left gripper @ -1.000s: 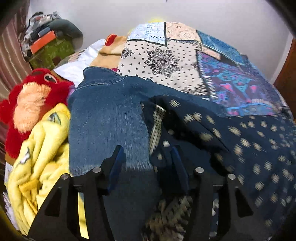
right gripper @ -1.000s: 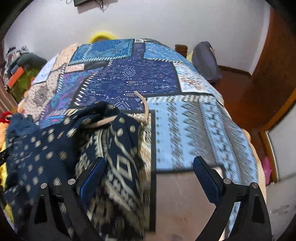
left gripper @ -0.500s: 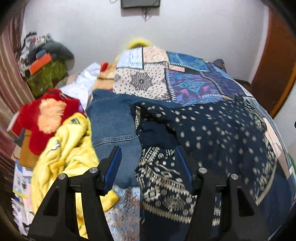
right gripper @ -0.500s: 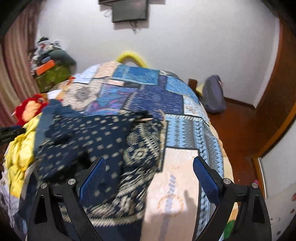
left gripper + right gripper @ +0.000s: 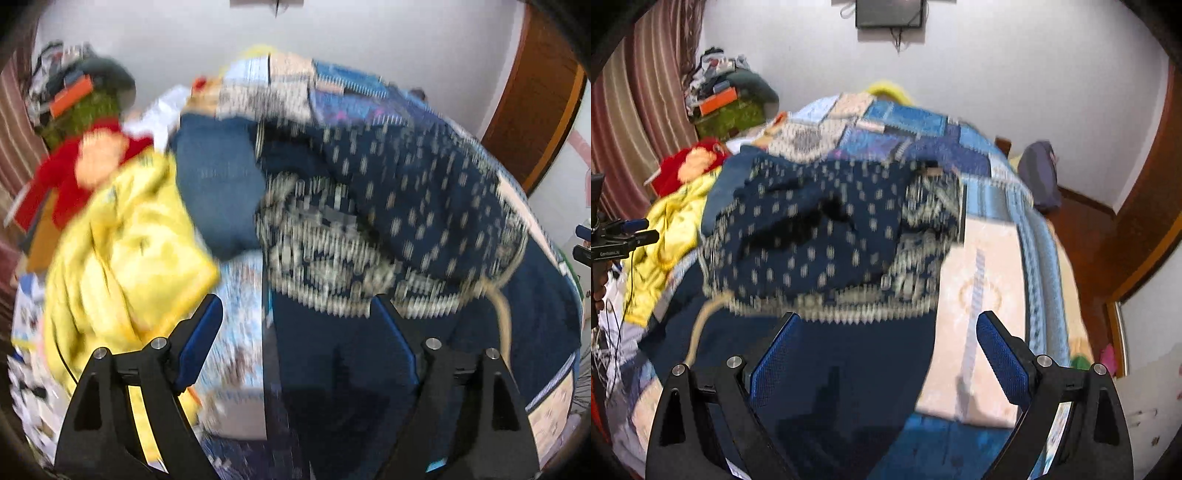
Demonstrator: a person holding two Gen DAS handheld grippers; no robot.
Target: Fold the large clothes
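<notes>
So from where I'm standing this looks like the gap between folds: the navy dotted garment [image 5: 820, 236] is lying rumpled across the middle of the bed [image 5: 982, 288], its patterned border along the lower edge, and nobody's got hold of it. The left tongs [image 5: 295, 332] are opening, nothing between the blue pads, just bedspread and the garment's hem beyond the tips. The right tongs [image 5: 886, 343] stand wide and empty too, hovering at the bottom of the frame over the dark patch of bedspread. Pretty blurry shots, so take the fine detail with salt. My guess is the next move needs each pair of tongs to get back onto an edge or corner of that garment, probably the bordered hem nearest them, and grip both sides evenly so it folds flat instead of bunching. Count-wise: one navy garment in play, one pale drawstring [image 5: 701, 317] trailing off at lower left, one denim piece [image 5: 218, 192] behind it, one yellow cloth [image 5: 122, 251] at the left, one red plush toy [image 5: 81, 173] upper left.
</notes>
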